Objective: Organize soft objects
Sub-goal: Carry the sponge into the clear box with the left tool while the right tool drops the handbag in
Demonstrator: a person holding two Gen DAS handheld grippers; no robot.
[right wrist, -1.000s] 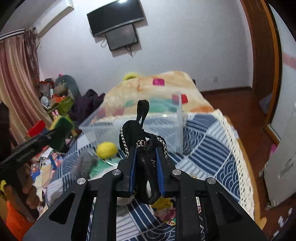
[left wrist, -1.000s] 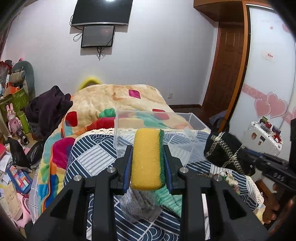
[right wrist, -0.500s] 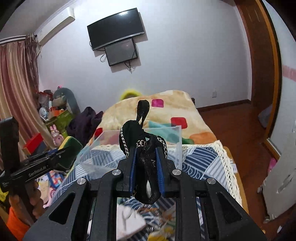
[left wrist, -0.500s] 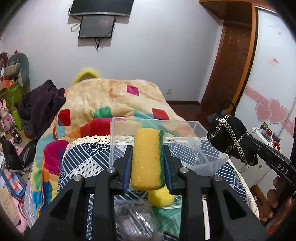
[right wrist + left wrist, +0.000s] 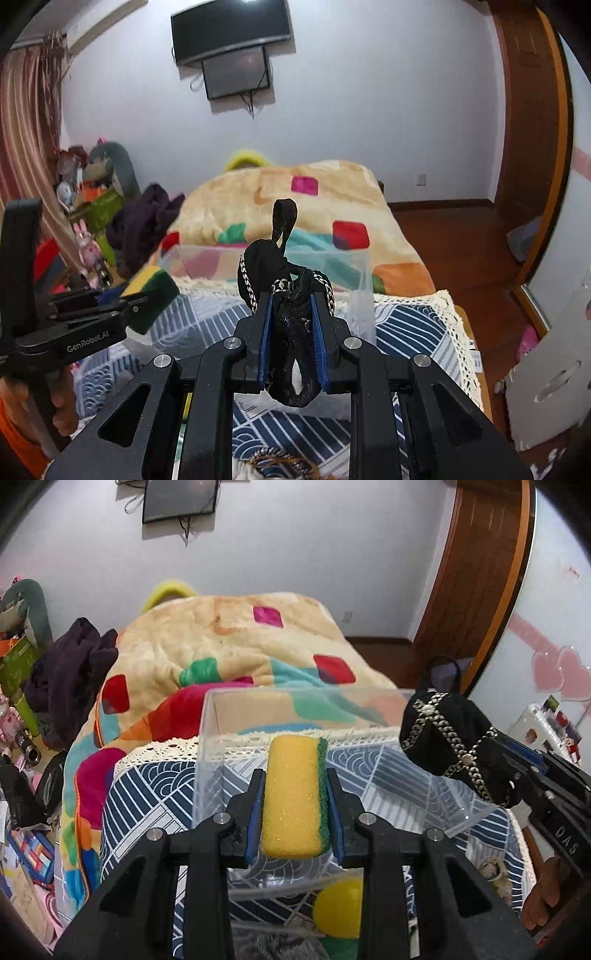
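Sponge (image 5: 295,797) and black chained pouch (image 5: 448,749) are both in the air above the clear plastic box (image 5: 229,716), which stands on the patterned surface (image 5: 147,797). Your left gripper (image 5: 295,812) has its jaws clenched on the sponge's flat sides, so it cannot slip. Your right gripper (image 5: 291,336) pinches the pouch by its bunched fabric. I think you hold both over the open box to drop them in. A yellow ball (image 5: 340,908) waits outside, near the front wall.

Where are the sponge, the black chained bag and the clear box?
sponge (image 5: 293,797): left wrist view, its yellow face.
black chained bag (image 5: 291,310): right wrist view, its pinched middle.
clear box (image 5: 207,738): left wrist view, its left wall.
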